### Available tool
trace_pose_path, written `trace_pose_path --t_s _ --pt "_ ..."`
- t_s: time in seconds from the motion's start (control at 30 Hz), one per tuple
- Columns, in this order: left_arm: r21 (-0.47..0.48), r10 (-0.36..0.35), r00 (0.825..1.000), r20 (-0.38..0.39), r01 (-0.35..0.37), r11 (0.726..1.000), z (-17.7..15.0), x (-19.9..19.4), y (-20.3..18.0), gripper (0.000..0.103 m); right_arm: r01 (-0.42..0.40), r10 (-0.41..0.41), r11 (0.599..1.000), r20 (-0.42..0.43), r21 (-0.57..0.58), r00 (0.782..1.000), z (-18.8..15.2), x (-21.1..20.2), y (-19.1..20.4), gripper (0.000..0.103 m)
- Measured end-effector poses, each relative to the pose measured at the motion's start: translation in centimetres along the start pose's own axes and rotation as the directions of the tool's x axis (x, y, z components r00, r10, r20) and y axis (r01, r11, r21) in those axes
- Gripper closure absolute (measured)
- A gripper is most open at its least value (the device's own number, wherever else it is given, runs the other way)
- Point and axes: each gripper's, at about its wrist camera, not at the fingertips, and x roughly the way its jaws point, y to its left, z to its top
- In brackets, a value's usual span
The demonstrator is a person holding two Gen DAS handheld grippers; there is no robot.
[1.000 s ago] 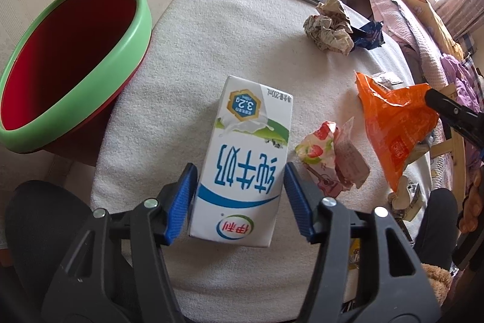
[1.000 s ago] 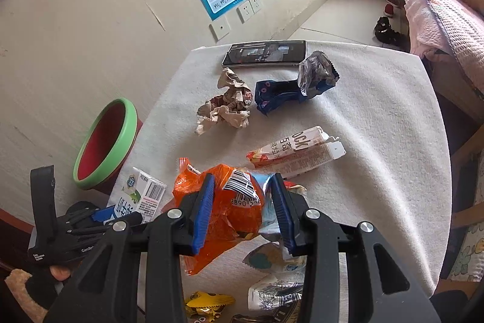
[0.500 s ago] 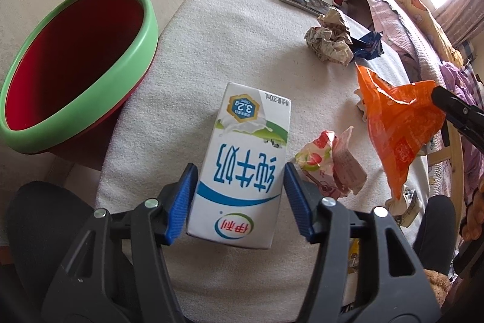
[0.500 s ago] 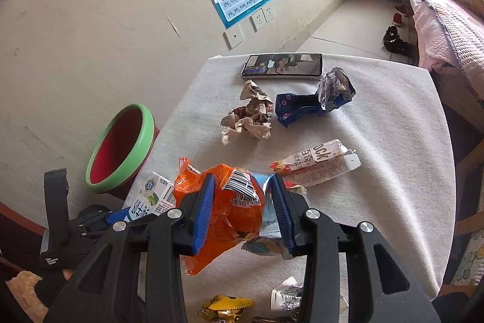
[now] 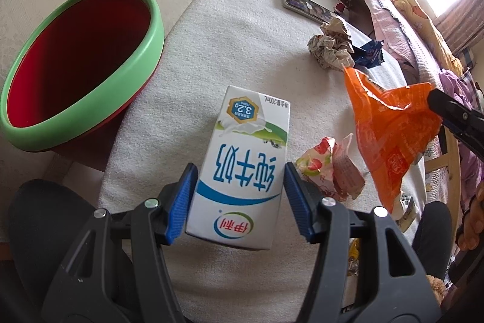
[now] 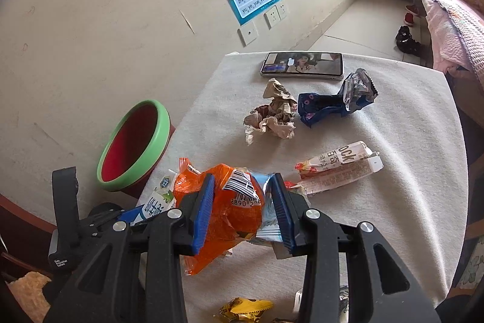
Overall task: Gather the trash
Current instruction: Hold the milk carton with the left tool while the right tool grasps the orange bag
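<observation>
My left gripper (image 5: 239,199) pinches the milk carton (image 5: 242,168), my right gripper (image 6: 242,211) the orange wrapper (image 6: 224,214); the bin (image 5: 90,56) looks empty, and wrappers remain beyond it.

Bins: one red bin with a green rim (image 6: 133,147), off the table's (image 6: 408,141) left edge.
Milk cartons: one (image 5: 242,168), on the table side nearest the bin.
Orange wrappers: one (image 6: 224,211), just right of the carton.
Crumpled paper balls: one (image 6: 272,117), mid-table.
Blue snack wrappers: one (image 6: 329,102), right of the paper ball.
Long snack boxes: one (image 6: 338,168).
Yellow wrappers: one (image 6: 245,308), at the table's near edge.
Phones: one (image 6: 302,65), at the table's far edge.
Grippers: two, left (image 5: 240,202) and right (image 6: 243,211).
</observation>
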Motion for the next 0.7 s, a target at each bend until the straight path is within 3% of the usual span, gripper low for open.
trace_pose_path --t_s 0.43,0.7 --pt "-0.005 -0.003 1.0 -0.003 0.003 1.0 0.0 0.1 0.2 0.047 -0.046 0.045 0.999 0.074 0.005 0.996 1.7 -1.8 0.5 0.065" --pt "-0.011 -0.007 1.0 -0.004 0.007 1.0 0.1 0.1 0.2 0.047 -0.023 0.023 1.0 -0.024 0.014 0.999 0.6 0.4 0.0 0.06"
